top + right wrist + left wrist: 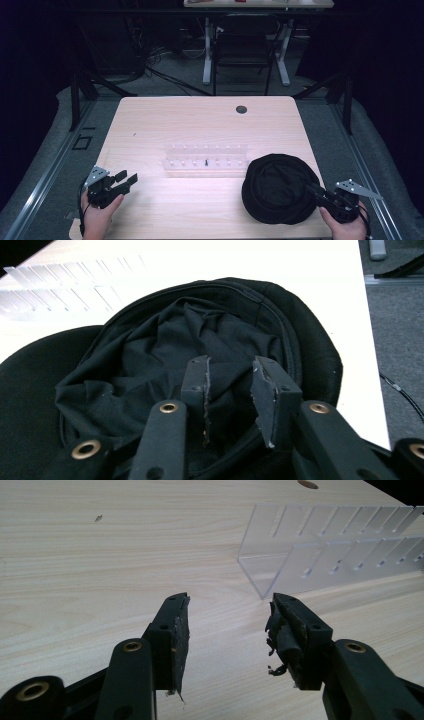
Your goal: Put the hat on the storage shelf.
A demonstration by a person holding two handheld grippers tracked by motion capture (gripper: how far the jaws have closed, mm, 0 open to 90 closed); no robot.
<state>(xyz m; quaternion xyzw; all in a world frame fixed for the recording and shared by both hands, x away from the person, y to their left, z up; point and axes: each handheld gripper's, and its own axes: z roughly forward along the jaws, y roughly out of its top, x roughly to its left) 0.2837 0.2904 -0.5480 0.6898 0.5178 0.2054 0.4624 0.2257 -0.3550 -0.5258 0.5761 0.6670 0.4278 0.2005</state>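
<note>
**At the right bench edge: jaws reaching into the black hat**

From above, you are holding the right gripper at the near right rim of the black hat, which is lying upside down on the bench, close to its right edge. Your left gripper is waiting well apart from it at the near left, jaws spread over bare wood. A clear slotted rack is sitting mid-bench, just beside the hat's far left rim.

Along the left gripper, you are pointing the jaws, apart and holding nothing, toward the near end of the rack. The pad on one jaw is looking torn and ragged.

Along the right gripper, you are keeping the jaws a little apart over the crumpled lining inside the hat, with the rim running beneath them. They are not clamped on anything; whether they are touching cloth I cannot tell.

Risks, as I judge them: if you are closing on lining alone, the loose cloth is likely to slip or pull inside out, leaving the hat behind. Dragging it rightward could tip it over the bench edge; pushing it leftward could knock the rack. Frayed pads may be weakening the grip.
</note>
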